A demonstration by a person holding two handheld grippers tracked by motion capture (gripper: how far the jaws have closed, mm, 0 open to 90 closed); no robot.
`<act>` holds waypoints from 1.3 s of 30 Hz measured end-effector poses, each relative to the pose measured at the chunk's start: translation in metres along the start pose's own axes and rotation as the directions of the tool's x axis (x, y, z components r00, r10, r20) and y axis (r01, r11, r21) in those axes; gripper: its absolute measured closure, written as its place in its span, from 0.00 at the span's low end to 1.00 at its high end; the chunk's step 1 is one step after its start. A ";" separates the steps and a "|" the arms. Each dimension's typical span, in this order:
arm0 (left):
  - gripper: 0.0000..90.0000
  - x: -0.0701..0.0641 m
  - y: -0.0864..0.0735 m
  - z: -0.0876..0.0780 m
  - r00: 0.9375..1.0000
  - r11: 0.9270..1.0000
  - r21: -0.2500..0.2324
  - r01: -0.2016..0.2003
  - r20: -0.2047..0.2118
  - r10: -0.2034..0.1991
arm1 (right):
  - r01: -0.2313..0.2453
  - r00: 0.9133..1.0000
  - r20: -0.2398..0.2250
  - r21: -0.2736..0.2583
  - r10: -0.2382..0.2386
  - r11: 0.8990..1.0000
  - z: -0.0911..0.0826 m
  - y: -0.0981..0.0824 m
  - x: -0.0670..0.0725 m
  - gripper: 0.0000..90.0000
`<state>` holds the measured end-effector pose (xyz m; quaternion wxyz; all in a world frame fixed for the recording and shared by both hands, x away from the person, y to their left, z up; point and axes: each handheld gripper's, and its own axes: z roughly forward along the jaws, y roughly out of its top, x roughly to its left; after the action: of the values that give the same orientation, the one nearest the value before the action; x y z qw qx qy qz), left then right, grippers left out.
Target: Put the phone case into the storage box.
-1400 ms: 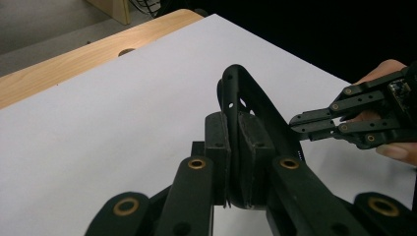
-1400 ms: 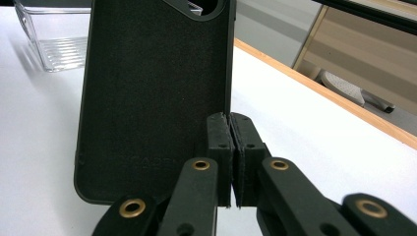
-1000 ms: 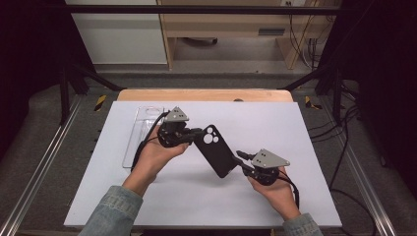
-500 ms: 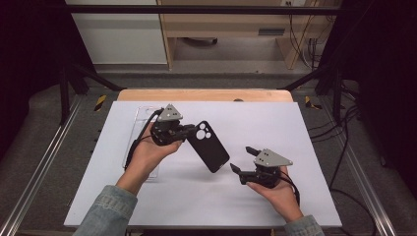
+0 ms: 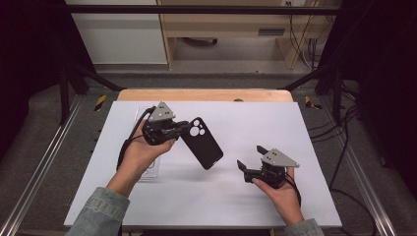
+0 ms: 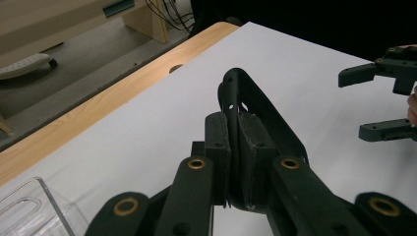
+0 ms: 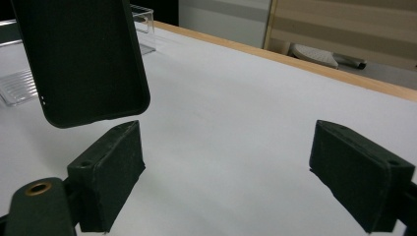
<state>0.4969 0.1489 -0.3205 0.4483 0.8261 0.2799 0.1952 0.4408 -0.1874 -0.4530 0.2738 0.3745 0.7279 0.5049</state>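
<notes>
Pinching matte black phone case in left tongs, right tongs agape

The phone case is plain matte black. Both tools, left and right, are black with brass-coloured rivets and a grey plate on top. The worktop is white, edged in pale wood along its far side. The box is clear. The sleeve is faded blue denim.
</notes>
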 end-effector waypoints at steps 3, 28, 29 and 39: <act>0.93 0.002 0.000 -0.002 1.000 1.000 -0.007 0.000 -0.007 0.000 | -0.006 1.000 0.006 0.000 0.006 1.000 -0.002 -0.002 -0.001 0.12; 0.93 0.024 0.013 -0.030 0.997 0.999 -0.043 -0.001 -0.077 -0.003 | 0.034 0.998 0.051 -0.091 -0.029 0.995 -0.019 -0.015 -0.013 0.10; 0.93 0.024 0.013 -0.032 0.997 0.999 -0.043 -0.003 -0.079 0.000 | 0.038 0.998 0.056 -0.093 -0.033 0.995 -0.019 -0.015 -0.013 0.10; 0.93 0.033 0.018 -0.050 0.994 0.998 -0.053 -0.023 -0.112 0.017 | 0.080 0.992 0.105 -0.116 -0.068 0.990 -0.026 -0.015 -0.015 0.12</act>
<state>0.4984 0.1933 -0.2765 0.4523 0.8043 0.2908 0.2529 0.4248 -0.2163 -0.4578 0.3508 0.3553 0.6948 0.5177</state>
